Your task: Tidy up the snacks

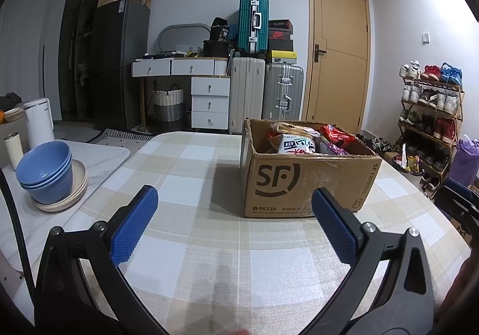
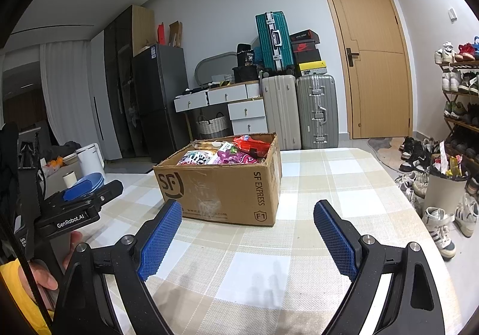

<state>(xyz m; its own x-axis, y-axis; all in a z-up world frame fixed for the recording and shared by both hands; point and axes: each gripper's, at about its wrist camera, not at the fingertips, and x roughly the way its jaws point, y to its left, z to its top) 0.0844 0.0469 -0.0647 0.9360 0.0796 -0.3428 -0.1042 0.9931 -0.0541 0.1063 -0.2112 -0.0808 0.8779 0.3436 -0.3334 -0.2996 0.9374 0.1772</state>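
A brown SF Express cardboard box (image 1: 302,182) stands on the checked tablecloth (image 1: 191,185), open at the top and filled with snack packets (image 1: 299,143): white, red and purple bags. My left gripper (image 1: 235,200) is open and empty, held above the table a short way in front of the box. In the right wrist view the same box (image 2: 221,185) with its snack packets (image 2: 227,152) stands ahead. My right gripper (image 2: 248,212) is open and empty, just short of the box. The left gripper (image 2: 89,191) shows at the left of that view.
Stacked blue bowls (image 1: 46,173) on a beige plate, a white cup (image 1: 13,149) and a white kettle (image 1: 39,122) stand on the marble surface to the left. Beyond the table are suitcases (image 1: 266,95), a door and a shoe rack (image 1: 431,113). A bin (image 2: 446,188) stands at the right.
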